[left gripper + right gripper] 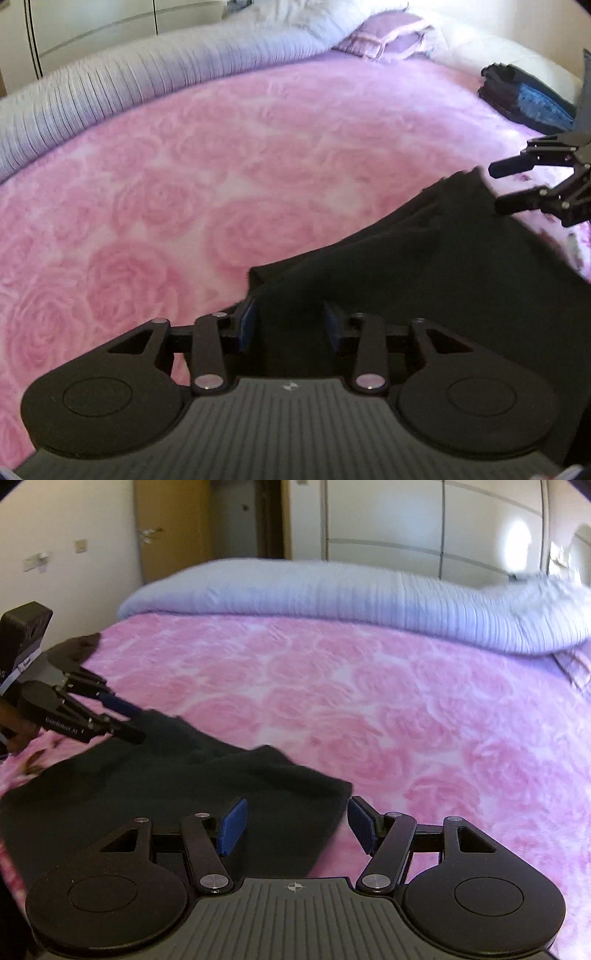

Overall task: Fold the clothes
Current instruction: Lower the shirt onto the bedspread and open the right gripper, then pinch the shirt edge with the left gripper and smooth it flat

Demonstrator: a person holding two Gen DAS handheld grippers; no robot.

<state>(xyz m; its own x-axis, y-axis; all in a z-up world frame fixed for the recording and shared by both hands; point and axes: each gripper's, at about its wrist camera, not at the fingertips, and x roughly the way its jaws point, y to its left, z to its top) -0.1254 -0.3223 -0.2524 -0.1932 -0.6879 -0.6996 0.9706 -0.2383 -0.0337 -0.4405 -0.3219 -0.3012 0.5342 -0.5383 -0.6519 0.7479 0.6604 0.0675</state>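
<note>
A black garment [424, 277] lies spread on the pink rose bedspread [221, 166]. My left gripper [290, 323] is open, with the garment's left edge lying between its blue pads [248, 325]. At the right of the left wrist view my right gripper [495, 189] stands open at the garment's far corner. In the right wrist view the garment [166, 786] runs from lower left to a corner between the wide-apart pads [232, 827] of my right gripper [295, 823]. My left gripper [138, 725] is at the garment's far edge, fingers apart.
A rolled lilac striped duvet [110, 85] lines the far side of the bed [369, 701]. A purple pillow [388, 35] and a stack of dark folded clothes [524, 99] sit at the far right. Wardrobe doors [424, 528] and a wooden door [173, 524] stand behind.
</note>
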